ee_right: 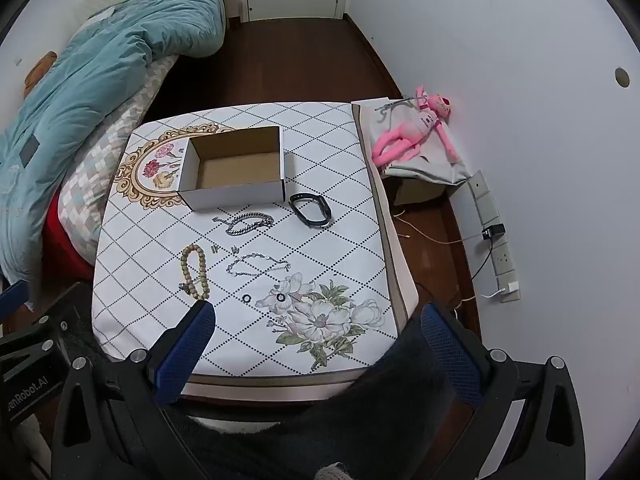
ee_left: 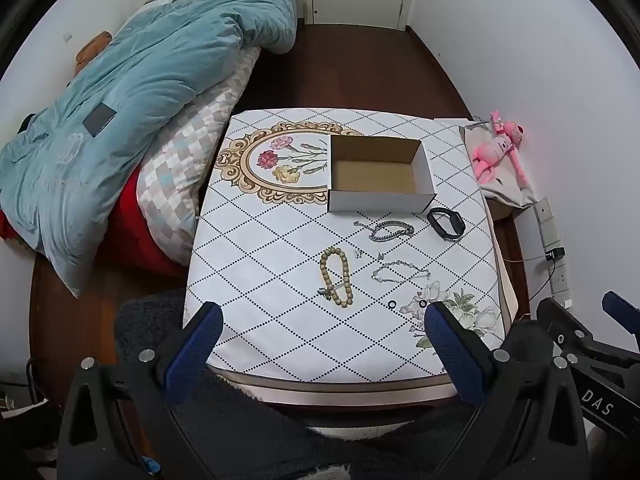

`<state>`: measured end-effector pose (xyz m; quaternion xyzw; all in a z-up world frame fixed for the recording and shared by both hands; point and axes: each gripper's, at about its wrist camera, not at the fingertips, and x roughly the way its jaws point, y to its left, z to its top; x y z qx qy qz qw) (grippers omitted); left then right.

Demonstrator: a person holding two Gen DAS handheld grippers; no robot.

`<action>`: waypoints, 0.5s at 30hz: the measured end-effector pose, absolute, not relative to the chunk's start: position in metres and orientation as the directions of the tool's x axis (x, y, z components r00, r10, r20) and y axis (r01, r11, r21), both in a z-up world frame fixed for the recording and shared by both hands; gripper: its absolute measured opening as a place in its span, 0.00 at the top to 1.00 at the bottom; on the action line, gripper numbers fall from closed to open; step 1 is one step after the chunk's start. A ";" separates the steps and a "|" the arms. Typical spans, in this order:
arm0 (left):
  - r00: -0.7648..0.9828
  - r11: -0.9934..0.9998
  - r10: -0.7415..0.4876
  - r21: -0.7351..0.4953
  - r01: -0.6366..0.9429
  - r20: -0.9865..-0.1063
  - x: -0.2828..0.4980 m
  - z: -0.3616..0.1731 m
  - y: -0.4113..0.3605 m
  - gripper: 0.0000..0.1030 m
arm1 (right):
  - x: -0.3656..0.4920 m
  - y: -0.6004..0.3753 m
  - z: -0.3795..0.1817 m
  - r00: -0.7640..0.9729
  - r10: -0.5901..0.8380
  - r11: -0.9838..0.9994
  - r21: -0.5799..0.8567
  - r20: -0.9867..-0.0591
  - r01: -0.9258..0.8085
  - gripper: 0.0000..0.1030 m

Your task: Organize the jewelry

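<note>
Surface point(ee_left: 256, 280): white cloth, black dotted diamond grid, printed flowers.

Cardboard box point(ee_left: 380, 200): open-topped, empty, at 12 o'clock of the jewelry cluster.

Black band point(ee_left: 445, 222): looped, at 4 o'clock of the box, just beside its near right corner.

Silver chain bracelet point(ee_left: 391, 231): near the box's front wall, at 9 o'clock of the black band.

Beaded bracelet point(ee_left: 337, 277): tan beads, long loop, at 7 o'clock of the chain bracelet.

Two small earrings point(ee_left: 359, 254): between beaded bracelet and thin silver bracelet point(ee_left: 400, 271), apart from both.

Two black rings point(ee_left: 392, 304): nearest the front edge, at 6 o'clock of the thin bracelet; one lying on the flower print.

Left hand-held gripper point(ee_left: 322, 344): fingers wide apart, nothing between them, over the near edge of the surface, angled steeply down.

Right hand-held gripper point(ee_right: 316, 350): fingers likewise spread, empty, over the near edge.

Pink plush toy point(ee_left: 498, 146): off the surface, at 3 o'clock, against the wall.

Blue quilt point(ee_left: 132, 92): on the bed, at 9 to 10 o'clock.
</note>
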<state>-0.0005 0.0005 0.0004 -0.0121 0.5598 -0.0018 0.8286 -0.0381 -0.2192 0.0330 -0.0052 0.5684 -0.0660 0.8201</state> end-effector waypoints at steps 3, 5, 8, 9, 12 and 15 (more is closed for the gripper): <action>0.372 1.000 -0.016 -0.022 -0.011 -0.928 -0.001 0.001 0.001 0.00 | -0.038 -0.220 0.033 0.344 -0.113 0.991 -0.082 -0.932 0.103 0.00; 0.370 1.000 -0.016 -0.022 -0.013 -0.929 -0.001 0.001 0.001 0.00 | -0.039 -0.221 0.033 0.344 -0.113 0.991 -0.081 -0.932 0.104 0.00; 0.368 1.000 -0.012 -0.016 -0.010 -0.930 -0.001 0.001 0.002 0.00 | -0.039 -0.221 0.033 0.344 -0.113 0.991 -0.082 -0.932 0.103 0.00; 0.368 1.000 -0.015 -0.021 -0.011 -0.930 -0.001 -0.001 0.000 0.00 | -0.040 -0.220 0.034 0.344 -0.116 0.991 -0.085 -0.932 0.104 0.00; 0.369 1.000 -0.012 -0.018 -0.012 -0.929 -0.001 -0.001 -0.001 0.00 | -0.040 -0.219 0.035 0.343 -0.117 0.991 -0.086 -0.932 0.105 0.00; 0.371 1.000 -0.010 -0.015 -0.011 -0.929 -0.002 0.000 -0.003 0.00 | -0.040 -0.220 0.035 0.344 -0.119 0.991 -0.087 -0.932 0.105 0.00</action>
